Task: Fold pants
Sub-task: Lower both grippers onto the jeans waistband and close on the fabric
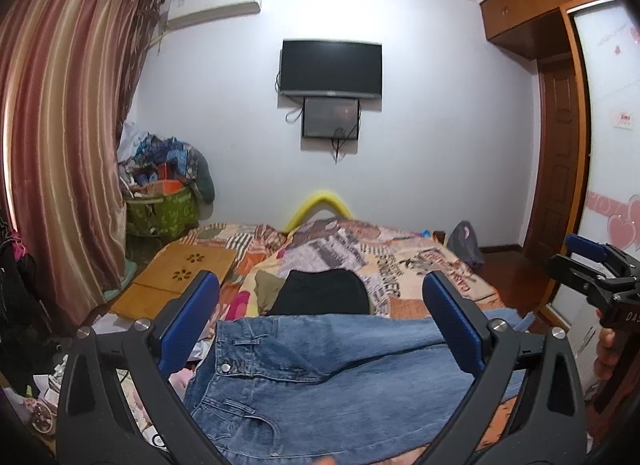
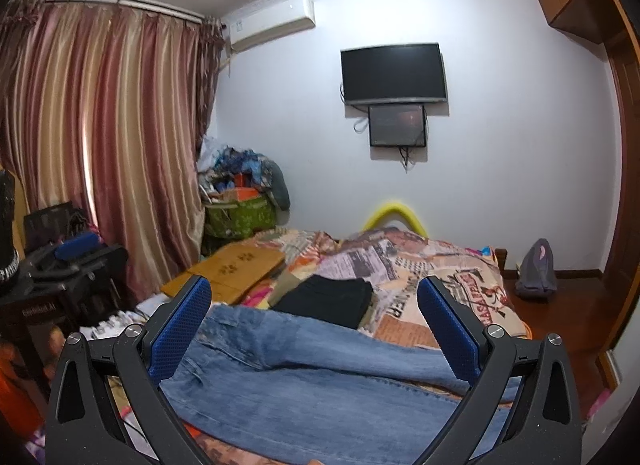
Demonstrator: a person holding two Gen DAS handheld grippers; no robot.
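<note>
While jeans [image 1: 320, 377] lie flat, quilt [image 2: 480, 301] print reads "CASABLANCA".

**Bedroom around the bed**

A patchwork bedspread [image 1: 400, 261] covers the bed, with folded black clothing [image 1: 322, 292] lying on it. A dark television [image 1: 330, 68] hangs on the white wall, striped curtains [image 1: 60, 125] left, a grey backpack [image 2: 536, 269] on the floor.

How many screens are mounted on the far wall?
2: a large dark TV high on the wall, and a smaller screen directly beneath it. None appear hidden.
</note>
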